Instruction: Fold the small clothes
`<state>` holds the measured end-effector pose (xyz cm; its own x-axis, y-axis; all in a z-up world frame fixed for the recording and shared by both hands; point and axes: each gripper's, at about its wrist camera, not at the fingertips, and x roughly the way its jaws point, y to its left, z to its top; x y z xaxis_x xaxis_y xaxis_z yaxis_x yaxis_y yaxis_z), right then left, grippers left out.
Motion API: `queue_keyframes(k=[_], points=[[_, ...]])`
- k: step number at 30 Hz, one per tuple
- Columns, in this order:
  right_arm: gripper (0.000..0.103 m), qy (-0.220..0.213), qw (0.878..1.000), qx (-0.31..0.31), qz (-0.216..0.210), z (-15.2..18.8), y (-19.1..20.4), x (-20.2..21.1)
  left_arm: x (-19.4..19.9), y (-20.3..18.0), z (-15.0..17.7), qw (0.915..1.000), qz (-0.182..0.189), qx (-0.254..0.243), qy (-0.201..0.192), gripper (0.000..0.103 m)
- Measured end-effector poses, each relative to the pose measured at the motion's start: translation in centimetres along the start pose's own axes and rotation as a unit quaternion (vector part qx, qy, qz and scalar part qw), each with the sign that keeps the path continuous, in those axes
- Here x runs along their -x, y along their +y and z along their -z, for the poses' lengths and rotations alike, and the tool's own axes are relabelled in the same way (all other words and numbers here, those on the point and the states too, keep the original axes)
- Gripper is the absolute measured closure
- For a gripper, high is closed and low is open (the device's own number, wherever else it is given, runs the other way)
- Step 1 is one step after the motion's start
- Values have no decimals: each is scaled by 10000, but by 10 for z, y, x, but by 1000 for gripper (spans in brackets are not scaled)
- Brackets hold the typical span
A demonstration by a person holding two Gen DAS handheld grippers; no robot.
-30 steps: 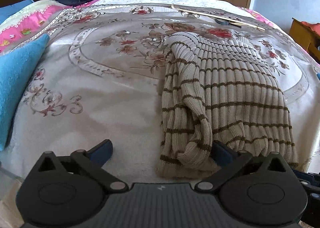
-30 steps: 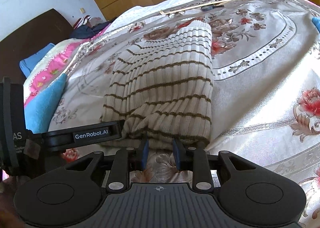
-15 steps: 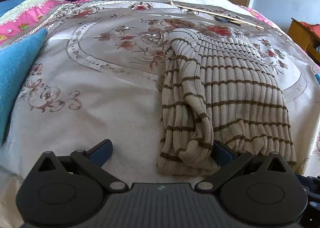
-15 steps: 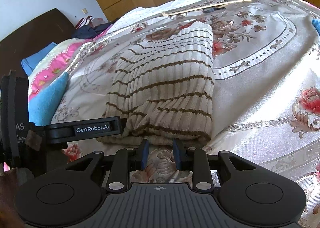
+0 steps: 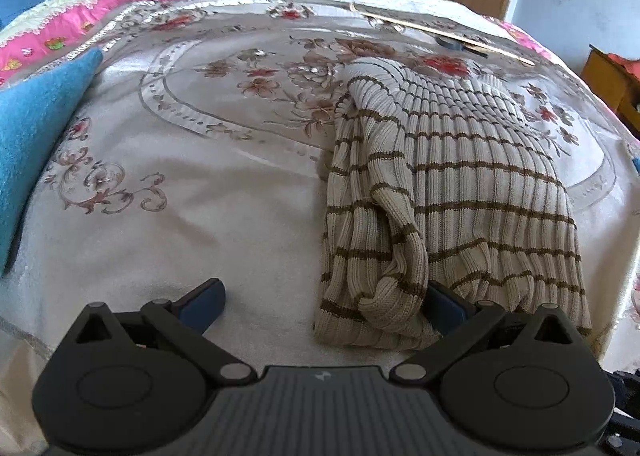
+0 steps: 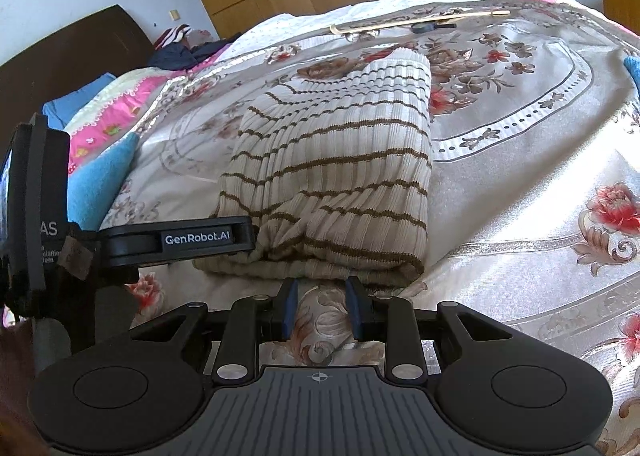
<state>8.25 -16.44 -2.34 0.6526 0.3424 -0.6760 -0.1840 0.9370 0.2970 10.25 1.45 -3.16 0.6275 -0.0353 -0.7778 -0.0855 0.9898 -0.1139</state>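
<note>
**Striped jumper lies folded at the bed's near edge, both grippers at its hem**

While the cream rib-knit jumper with thin brown stripes [image 5: 472,184] lies folded lengthwise on the pale floral satin bedspread [image 5: 192,192], its hem sits at the near edge of the bed and its far end reaches toward the middle of the pattern. One sleeve is doubled over along the jumper's left side, and its cuff curls in a loose roll right at the hem.

At that rolled cuff the left gripper [image 5: 324,302] stands with its jaws spread wide. Its right blue pad is against the cuff and partly hidden behind it, while the other pad hangs over bare bedspread, well clear of the knit. Nothing is clamped between them.

Just short of the hem, the right gripper [image 6: 322,310] has its jaws parted only a little, with the blue pads close together. Bedspread shows through the gap, and the tips come up just beside the jumper's folded edge without pinching it.

Farther out, a bright blue fleecy towel [image 5: 36,128] lies at the left of the bed, with a pink patterned quilt [image 5: 60,32] behind it. A long pale wooden stick [image 5: 440,32] lies across the far side of the bedspread.
</note>
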Motion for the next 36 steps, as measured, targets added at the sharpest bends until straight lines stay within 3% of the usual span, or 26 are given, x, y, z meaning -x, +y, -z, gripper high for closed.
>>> queue_keyframes(k=[4,10,17,27,36], points=[[76,-13,10000,34,4,1,1,1,0,10,-4,9995,166,228,142,0],[76,-3,10000,62,-9,3,1,2,-3,-2,3,10000,-85,-39,-31,0],[76,55,9999,94,-53,-1,3,-2,-7,8,0,9999,123,106,44,0],[76,57,9999,101,-92,0,-1,-4,-8,6,-1,9998,125,153,90,0],[75,-53,9996,278,59,1,2,0,-6,5,-4,9992,-78,190,329,0]])
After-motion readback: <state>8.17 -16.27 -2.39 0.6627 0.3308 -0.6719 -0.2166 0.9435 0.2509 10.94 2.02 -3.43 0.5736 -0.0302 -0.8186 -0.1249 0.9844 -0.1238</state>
